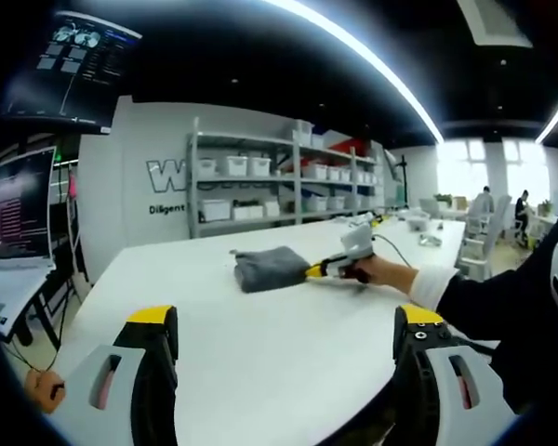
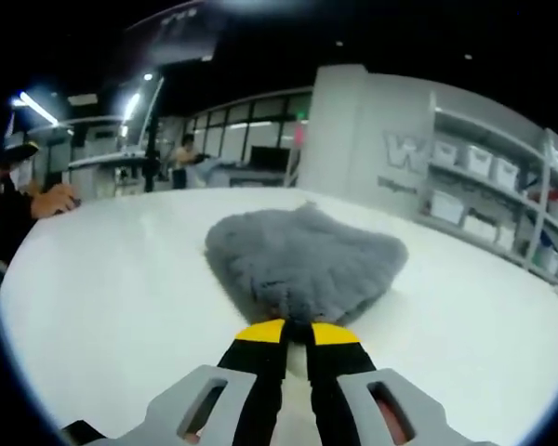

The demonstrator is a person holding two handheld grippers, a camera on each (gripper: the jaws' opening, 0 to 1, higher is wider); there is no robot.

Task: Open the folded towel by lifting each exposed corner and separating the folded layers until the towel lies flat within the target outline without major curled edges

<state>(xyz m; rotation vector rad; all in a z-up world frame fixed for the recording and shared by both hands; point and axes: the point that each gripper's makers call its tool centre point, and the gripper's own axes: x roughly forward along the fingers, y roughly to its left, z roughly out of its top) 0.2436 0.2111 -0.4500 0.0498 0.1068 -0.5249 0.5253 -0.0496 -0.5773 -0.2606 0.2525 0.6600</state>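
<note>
Grey towel point(image 2: 302, 260) lying as a compact folded bundle on the white counter point(image 2: 112, 297), directly ahead of the right tool point(image 2: 297, 332). The right tool's jaws are drawn together at the towel's near edge; whether they pinch a layer cannot be told. The left tool point(image 1: 288, 325) is held back from the towel, jaws wide apart and empty, with the towel well ahead between them. No target outline is discernible. Judged progress: unfolding barely begun; every layer remains to be separated and flattened.

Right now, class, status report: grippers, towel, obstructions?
Left hand-held gripper open, held back. Right hand-held gripper shut on the edge of the grey towel, which is folded on the white table. Nothing in the way.
</note>
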